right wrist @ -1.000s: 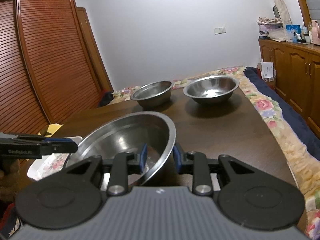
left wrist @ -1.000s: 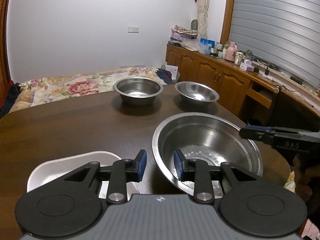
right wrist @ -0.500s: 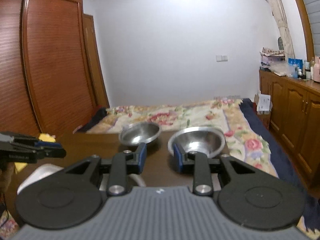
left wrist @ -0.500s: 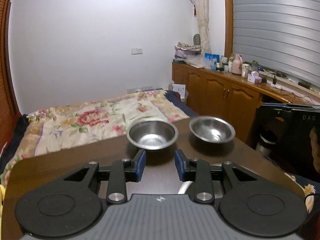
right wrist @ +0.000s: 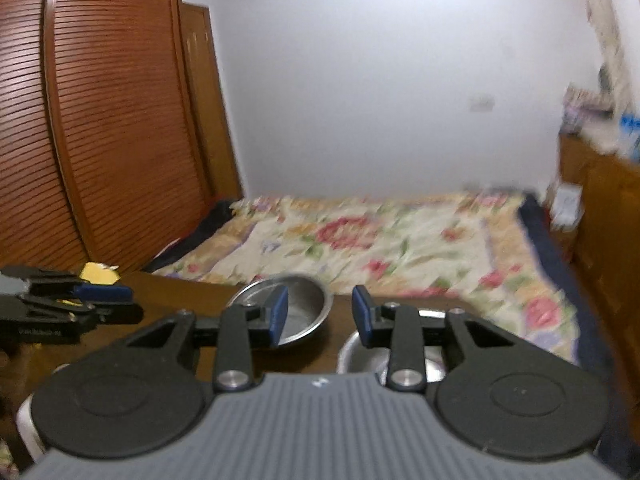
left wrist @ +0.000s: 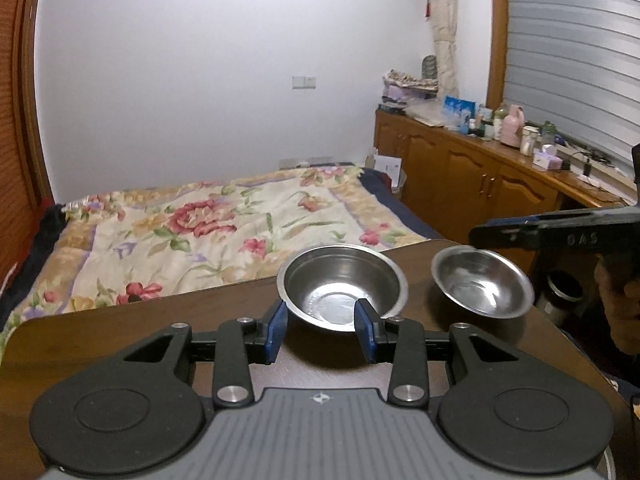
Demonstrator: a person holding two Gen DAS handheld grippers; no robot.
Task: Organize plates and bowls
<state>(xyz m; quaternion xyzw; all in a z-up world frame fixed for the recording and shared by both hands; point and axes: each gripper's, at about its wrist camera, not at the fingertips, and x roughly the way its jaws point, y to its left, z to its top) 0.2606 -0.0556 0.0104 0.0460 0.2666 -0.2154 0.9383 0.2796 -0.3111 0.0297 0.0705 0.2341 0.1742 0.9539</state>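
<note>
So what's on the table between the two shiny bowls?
Nothing. In the left wrist view, only bare brown table shows in the gap between the deeper bowl and the wider bowl. They stand apart, not touching.

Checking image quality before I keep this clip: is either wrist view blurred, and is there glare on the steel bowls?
Left wrist view: sharp, with fisheye bending at the edges; soft highlights inside the left bowl and right bowl, nothing blown out. Right wrist view: motion-blurred across the bedspread and cabinets; gripper body stays crisp.
</note>
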